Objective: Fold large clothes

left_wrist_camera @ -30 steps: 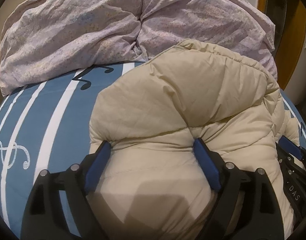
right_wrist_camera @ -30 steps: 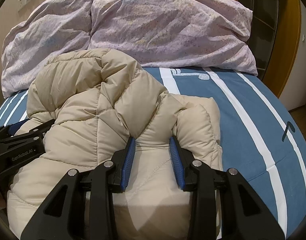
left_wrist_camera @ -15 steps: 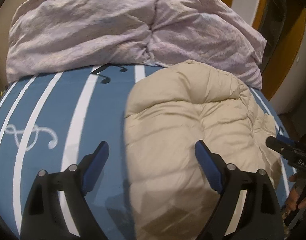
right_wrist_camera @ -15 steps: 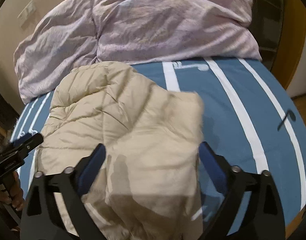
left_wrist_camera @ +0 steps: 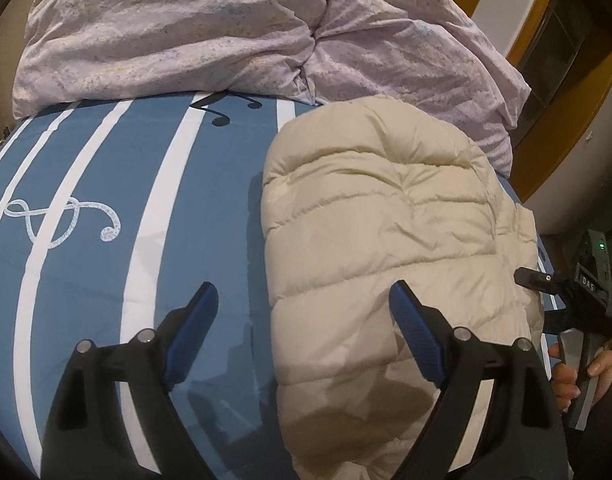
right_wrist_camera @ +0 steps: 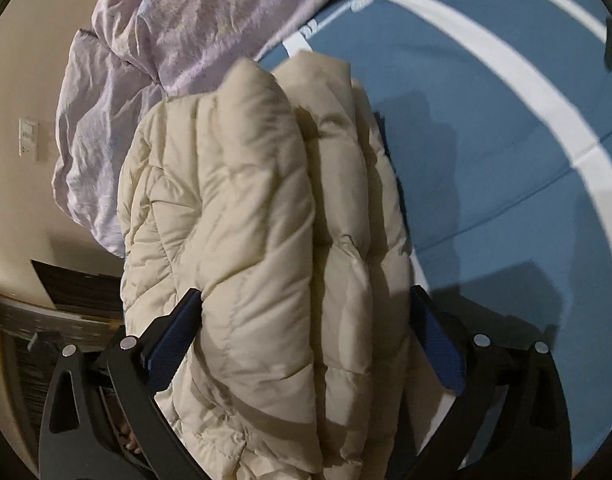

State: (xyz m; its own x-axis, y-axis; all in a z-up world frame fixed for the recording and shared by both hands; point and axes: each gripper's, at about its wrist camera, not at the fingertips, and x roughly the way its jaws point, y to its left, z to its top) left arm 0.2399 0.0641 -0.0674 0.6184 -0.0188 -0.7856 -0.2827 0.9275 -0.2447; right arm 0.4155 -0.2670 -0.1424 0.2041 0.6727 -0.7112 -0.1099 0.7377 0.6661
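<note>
A beige quilted puffer jacket (left_wrist_camera: 389,248) lies folded in a thick bundle on the blue striped bed sheet (left_wrist_camera: 106,184). My left gripper (left_wrist_camera: 304,312) is open and empty above the jacket's left edge; its right finger hangs over the jacket, its left over bare sheet. In the right wrist view, tilted sideways, the jacket (right_wrist_camera: 266,240) fills the centre. My right gripper (right_wrist_camera: 306,320) is open wide, its fingers on either side of the bundle, not pinching it. The right gripper also shows at the left wrist view's right edge (left_wrist_camera: 577,300), beside the jacket.
A crumpled lilac duvet (left_wrist_camera: 226,28) is heaped at the head of the bed, touching the jacket's far end. A wooden door frame (left_wrist_camera: 577,128) stands to the right. A wall with a light switch (right_wrist_camera: 28,136) and dark furniture lie past the bed's left side.
Both grippers have let go of the jacket and opened wide. The jacket has dropped flat onto the sheet. The left gripper has shifted left and back; the right wrist view has rolled sideways.
</note>
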